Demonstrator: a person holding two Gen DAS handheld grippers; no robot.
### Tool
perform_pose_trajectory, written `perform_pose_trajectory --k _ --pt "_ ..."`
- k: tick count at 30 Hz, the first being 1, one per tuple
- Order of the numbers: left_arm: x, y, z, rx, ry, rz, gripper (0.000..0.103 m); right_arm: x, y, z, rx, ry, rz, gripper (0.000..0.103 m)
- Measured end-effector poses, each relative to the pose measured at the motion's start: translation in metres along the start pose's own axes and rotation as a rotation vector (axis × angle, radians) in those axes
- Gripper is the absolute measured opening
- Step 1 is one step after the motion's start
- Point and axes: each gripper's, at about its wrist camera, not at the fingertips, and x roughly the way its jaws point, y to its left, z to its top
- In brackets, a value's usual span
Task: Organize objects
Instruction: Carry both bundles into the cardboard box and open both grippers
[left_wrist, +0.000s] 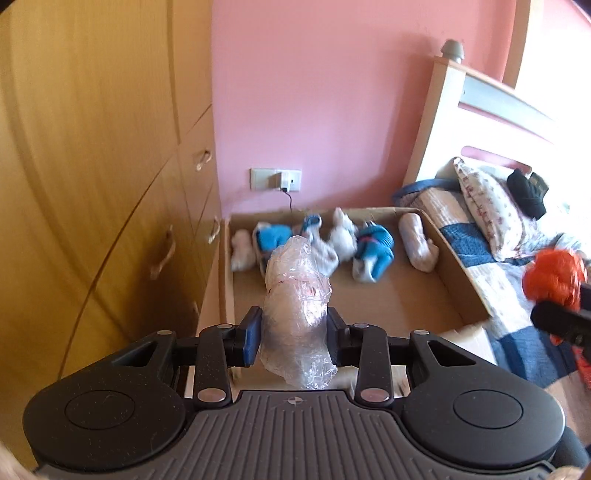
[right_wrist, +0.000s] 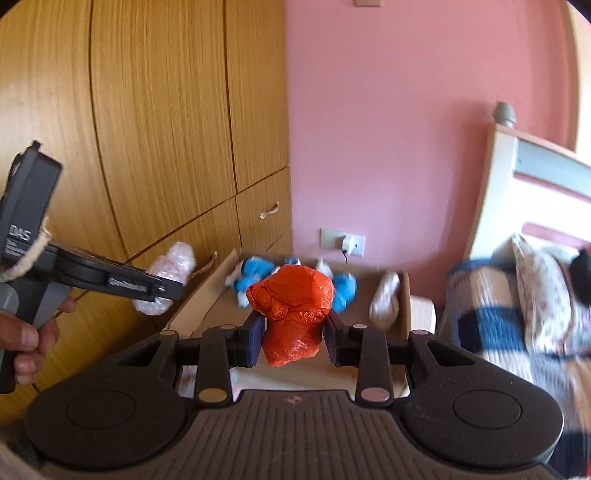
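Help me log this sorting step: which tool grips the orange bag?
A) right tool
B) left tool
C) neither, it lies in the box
A: the right tool is clamped on the orange bag, while the left tool grips a clear plastic bundle.

my left gripper (left_wrist: 293, 341) is black, with blue pads, silver rivets and a ribbed grey base. the right gripper (right_wrist: 293, 341) matches it. white lettering marks the left one's side.

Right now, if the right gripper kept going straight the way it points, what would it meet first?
Probably the blue and white bundles in the cardboard box, straight beyond the orange bag that the right gripper holds; depth is unclear.
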Motion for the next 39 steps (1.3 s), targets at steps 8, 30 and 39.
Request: perform_pose_trajectory --k 8,30,39 --pt "0.096 -0.001 0.018 0.152 0.101 0.104 0.043 0.102 -0.004 0.029 -0.020 0.116 0.080 0.031" --pt "0.150 0.006 -0.005 0.315 0.170 0.100 0.050 0.233 0.018 0.010 0.010 0.378 0.264 0.048" --pt "0.133 -0.004 -0.007 0.306 0.142 0.102 0.065 0.181 -0.017 0.008 0.034 0.362 0.173 0.076"
